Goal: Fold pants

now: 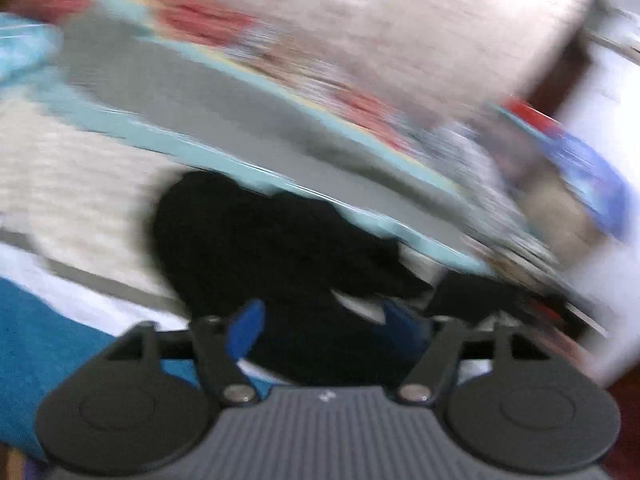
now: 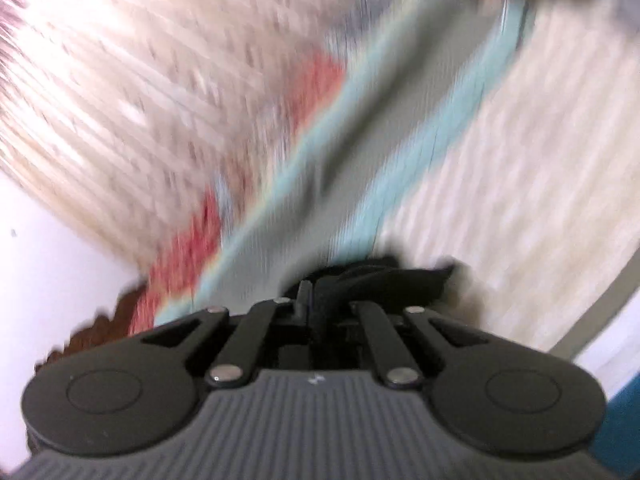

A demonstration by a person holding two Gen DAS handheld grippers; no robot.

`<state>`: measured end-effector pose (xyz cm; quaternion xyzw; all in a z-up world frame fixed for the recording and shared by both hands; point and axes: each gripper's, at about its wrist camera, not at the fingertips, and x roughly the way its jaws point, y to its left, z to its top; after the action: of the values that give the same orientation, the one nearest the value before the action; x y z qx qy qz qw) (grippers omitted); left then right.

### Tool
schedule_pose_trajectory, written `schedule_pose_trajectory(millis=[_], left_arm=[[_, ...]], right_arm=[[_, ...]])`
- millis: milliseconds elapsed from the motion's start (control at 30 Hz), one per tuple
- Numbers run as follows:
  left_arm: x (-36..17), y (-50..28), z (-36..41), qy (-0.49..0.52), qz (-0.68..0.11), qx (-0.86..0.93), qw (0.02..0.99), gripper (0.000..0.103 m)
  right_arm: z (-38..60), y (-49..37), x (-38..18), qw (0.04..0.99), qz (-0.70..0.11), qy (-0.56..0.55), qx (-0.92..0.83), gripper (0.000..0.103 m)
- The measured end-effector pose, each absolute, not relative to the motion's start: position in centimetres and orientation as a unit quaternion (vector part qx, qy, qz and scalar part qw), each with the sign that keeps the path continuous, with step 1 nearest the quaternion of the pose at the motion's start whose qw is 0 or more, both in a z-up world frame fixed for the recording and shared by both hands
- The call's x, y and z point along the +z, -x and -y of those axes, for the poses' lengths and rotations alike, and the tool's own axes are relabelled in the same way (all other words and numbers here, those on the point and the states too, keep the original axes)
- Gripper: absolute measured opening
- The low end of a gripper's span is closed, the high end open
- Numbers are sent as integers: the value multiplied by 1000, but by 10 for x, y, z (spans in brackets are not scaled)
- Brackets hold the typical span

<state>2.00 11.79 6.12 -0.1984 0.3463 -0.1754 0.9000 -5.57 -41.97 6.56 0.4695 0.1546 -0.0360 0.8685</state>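
Everything is smeared with motion blur in both views, so fine detail is lost. Starting on your left: your left gripper (image 1: 324,328) has its two blue-tipped fingers (image 1: 246,330) spread wide apart, and one dark bundle, the pants (image 1: 256,248), sits bunched up between and just beyond them. Whether either finger actually touches the cloth, you cannot tell through the blur. The pants lie on one cream ribbed cover (image 1: 72,168), just beside one grey strip with a pale blue border (image 1: 224,116) that slants across the view. Beyond that strip there is one cloth with red patches (image 1: 200,20), too smeared to read its pattern. At the lower left edge sits one flat blue patch (image 1: 48,344); what it belongs to is unclear.

Now over to your right: your right gripper (image 2: 316,312) has its fingers drawn together, pinched on a fold of the pants (image 2: 384,278), which pokes out dark just past the tips. Only that one small bunch of black cloth shows here. To its left runs the same grey strip (image 2: 360,136) with its two pale blue edges, slanting up the frame, and the red-patched cloth (image 2: 184,248) beside it. To the right spreads the cream cover (image 2: 520,184).
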Motion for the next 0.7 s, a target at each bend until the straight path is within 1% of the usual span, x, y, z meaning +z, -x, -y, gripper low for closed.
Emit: schedule_pose_trajectory(millis=[67,200,267,300,333,367,433,533,600,633,700], left_arm=[[42,-58,-135,205,-358,-101,905,83],[8,-135,-145,216,-397,-23,892,85],[-8,-166,-148,253,-422,-24,870,85],[-15,-177,-149,273,-435,-39,857,82],[-20,-190,-148,300,-445,-51,843,59],[-25,-199,-145,318,-452,-69,830,16],[-27,-221,-140,330,-468,-81,816,13],[26,-246,-139,323,-418,-74,846,11],[87,-254,-146,343,-358,-94,863,11],[124,-250,-149,340,-322,-110,877,11],[176,-230,-154,313,-279,-115,901,11]], right_arm=[[442,76,71,878,-136,-454,-68,6],[469,103,62,875,-152,-434,-152,6],[468,100,51,865,-168,-440,-172,6],[461,89,47,862,-178,-439,-178,6],[459,86,42,860,-187,-439,-182,6],[460,81,38,857,-195,-438,-186,6],[453,65,41,857,-203,-433,-190,6],[458,31,50,857,-202,-436,-184,6],[457,20,60,866,-187,-429,-177,6],[460,12,70,869,-170,-432,-171,6],[464,11,90,872,-122,-448,-152,6]])
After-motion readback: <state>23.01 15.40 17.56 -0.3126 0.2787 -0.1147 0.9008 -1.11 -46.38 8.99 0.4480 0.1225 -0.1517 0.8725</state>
